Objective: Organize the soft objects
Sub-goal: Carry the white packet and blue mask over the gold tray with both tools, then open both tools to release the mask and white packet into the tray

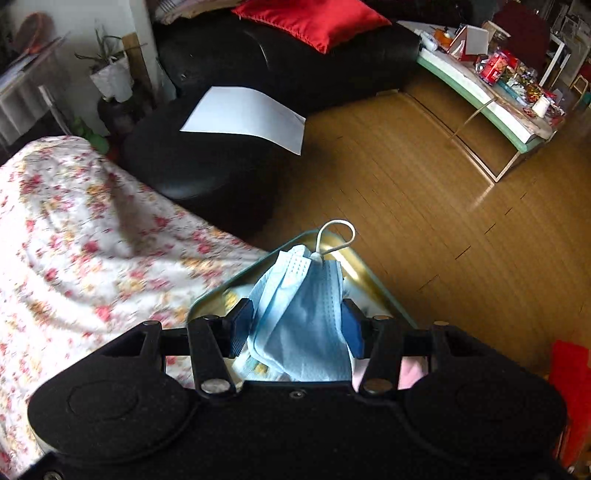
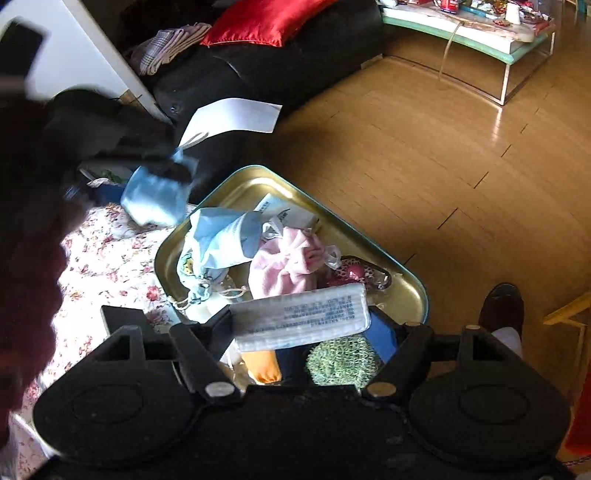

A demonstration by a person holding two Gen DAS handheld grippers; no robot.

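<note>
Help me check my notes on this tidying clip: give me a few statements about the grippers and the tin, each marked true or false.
1. The left gripper is shut on a blue face mask. True.
2. The right gripper holds a wrapped white pack. True.
3. The gold tin tray is empty. False: it holds a pink pouch, masks and other soft things.
4. The red cushion lies on the floor. False: it sits on the black sofa.

Floral-cover bed (image 2: 107, 258) carries your gold tray (image 2: 410, 295).
Tray sits at the bed's edge over wood floor (image 2: 406, 166); pink pouch (image 2: 284, 266) and crumpled masks (image 2: 221, 236) lie in it.
</note>
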